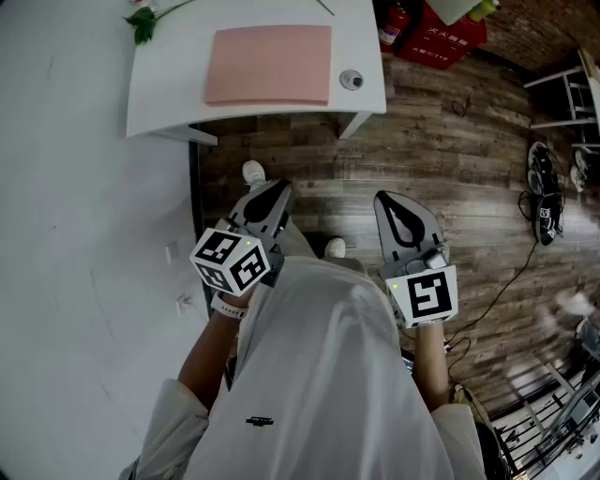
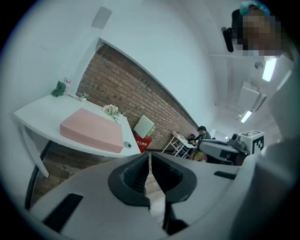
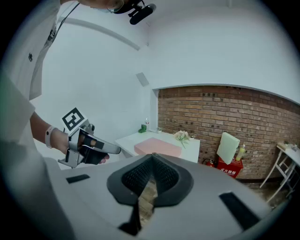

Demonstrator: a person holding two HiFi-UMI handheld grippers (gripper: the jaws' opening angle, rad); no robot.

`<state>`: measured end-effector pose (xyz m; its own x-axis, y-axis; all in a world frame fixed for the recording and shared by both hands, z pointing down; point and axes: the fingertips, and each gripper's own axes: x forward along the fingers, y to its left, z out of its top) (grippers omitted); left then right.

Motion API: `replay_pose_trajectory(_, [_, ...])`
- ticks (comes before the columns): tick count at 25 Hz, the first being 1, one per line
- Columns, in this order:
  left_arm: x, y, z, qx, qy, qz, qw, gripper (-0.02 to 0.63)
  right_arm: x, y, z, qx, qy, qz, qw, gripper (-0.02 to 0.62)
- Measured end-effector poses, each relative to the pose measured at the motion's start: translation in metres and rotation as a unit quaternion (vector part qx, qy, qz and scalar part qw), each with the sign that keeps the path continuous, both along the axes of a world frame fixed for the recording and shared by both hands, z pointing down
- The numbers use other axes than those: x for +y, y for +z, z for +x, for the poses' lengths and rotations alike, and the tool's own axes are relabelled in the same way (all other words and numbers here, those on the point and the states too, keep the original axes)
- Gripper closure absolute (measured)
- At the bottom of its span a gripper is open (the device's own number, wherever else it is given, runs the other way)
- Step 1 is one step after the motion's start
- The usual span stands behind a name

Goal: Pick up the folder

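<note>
The pink folder lies flat on a white table at the top of the head view, well ahead of both grippers. My left gripper and right gripper hang side by side over the wooden floor, short of the table's front edge. Each has its jaws pressed together with nothing between them. In the left gripper view the folder sits up and to the left of the shut left gripper. In the right gripper view the folder shows just above the shut right gripper.
A small round object lies on the table right of the folder, and a green sprig at its far left corner. A white wall runs along the left. A red box, a white rack and shoes stand to the right.
</note>
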<state>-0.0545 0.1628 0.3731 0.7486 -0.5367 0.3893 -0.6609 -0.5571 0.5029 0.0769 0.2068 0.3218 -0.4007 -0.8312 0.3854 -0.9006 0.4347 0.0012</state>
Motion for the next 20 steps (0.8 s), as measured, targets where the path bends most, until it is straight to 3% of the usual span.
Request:
replay_pose_trajectory(3, [0.049, -0.024, 0.024, 0.001, -0.017, 0.026, 0.9995, 0.574, 0.036, -0.009, 0.014, -0.018, -0.001, 0.023, 1.0, 0.591])
replay_pose_trajectory(7, [0.102, -0.051, 0.029, -0.024, -0.047, 0.062, 0.9967, 0.574, 0.08, -0.009, 0.018, -0.041, -0.006, 0.009, 0.999, 0.591])
replay_pose_trajectory(11, [0.129, -0.067, 0.02, -0.027, -0.068, 0.078, 0.9943, 0.574, 0.098, -0.009, 0.01, -0.066, -0.024, 0.009, 0.997, 0.591])
replay_pose_trajectory(20, [0.157, -0.076, 0.021, -0.047, -0.055, 0.113, 0.9909, 0.574, 0.139, -0.023, -0.001, -0.183, -0.071, -0.024, 0.98, 0.589])
